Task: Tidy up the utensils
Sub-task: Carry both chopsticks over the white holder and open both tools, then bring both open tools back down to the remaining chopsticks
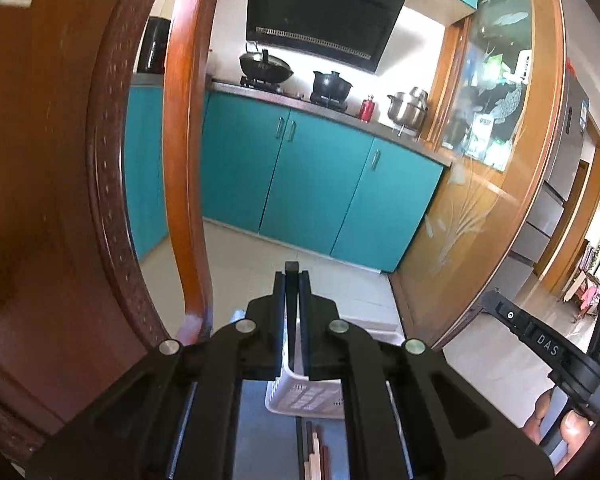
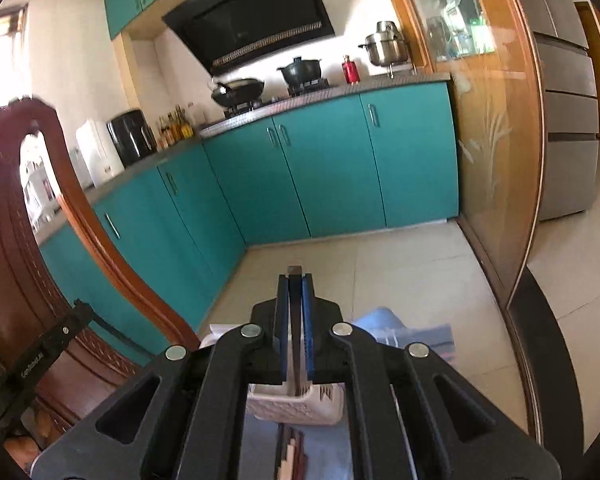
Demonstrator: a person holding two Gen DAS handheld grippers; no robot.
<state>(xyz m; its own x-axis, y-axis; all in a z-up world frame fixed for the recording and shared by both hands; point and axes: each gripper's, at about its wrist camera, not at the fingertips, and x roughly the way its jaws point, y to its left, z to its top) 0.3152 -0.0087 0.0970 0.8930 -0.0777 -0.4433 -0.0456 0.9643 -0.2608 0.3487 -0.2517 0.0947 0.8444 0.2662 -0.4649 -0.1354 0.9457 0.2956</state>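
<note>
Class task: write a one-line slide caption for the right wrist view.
Shut right gripper raised above a white basket and chopsticks, facing teal kitchen cabinets.

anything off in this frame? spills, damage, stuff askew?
Nothing stands out. White basket sits upright, chopsticks lie bundled in front of it. Both the left hand-held gripper and the right hand-held gripper are shut.

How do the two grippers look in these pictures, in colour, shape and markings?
Both are black, with angular linkage arms joined by round silver pivot pins. The left gripper has two narrow black fingers. The right gripper has blue ribbed pads on its fingers. In the left wrist view its body carries white letters "DAS"; in the right wrist view the left gripper's body shows small white lettering, too small to read surely.
</note>
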